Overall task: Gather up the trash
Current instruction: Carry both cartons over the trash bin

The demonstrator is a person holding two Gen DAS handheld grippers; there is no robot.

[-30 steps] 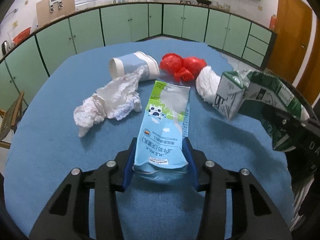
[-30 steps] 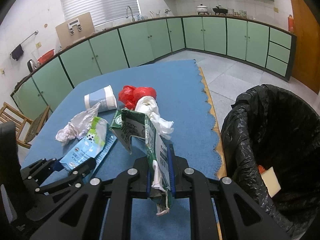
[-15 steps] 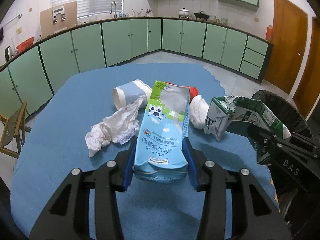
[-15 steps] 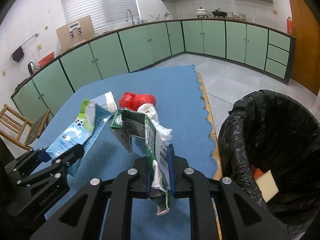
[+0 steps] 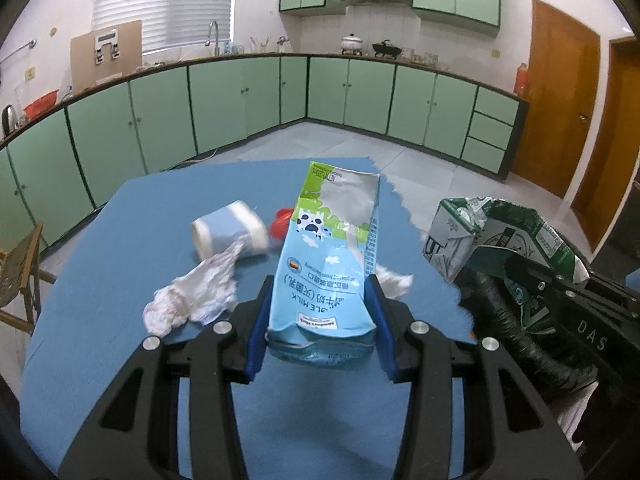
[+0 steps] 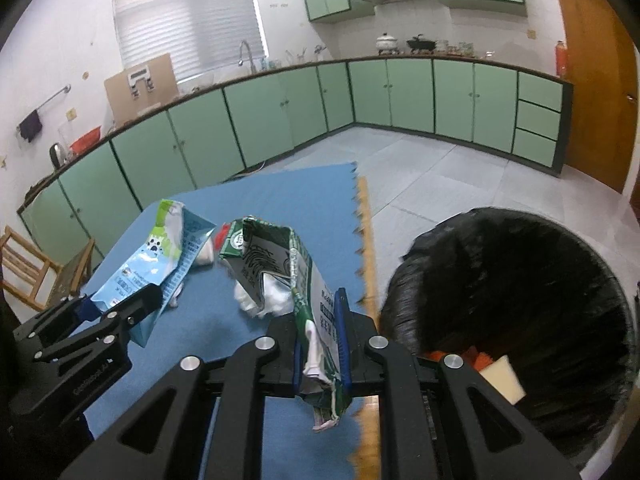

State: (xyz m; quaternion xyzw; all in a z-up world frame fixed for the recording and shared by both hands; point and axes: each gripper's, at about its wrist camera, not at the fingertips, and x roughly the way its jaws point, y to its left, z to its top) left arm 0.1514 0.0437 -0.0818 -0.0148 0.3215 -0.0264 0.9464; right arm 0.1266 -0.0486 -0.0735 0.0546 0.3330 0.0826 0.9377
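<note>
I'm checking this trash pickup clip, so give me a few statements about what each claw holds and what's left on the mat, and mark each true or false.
1. The left claw grips a blue milk carton. True.
2. The right claw is open. False: it is shut on a green carton.
3. The black-lined bin holds nothing. False: a pale sponge-like piece and something orange lie inside.
4. A paper cup lies on its side on the blue mat. True.
5. A crumpled tissue lies beside the cup. True.
</note>
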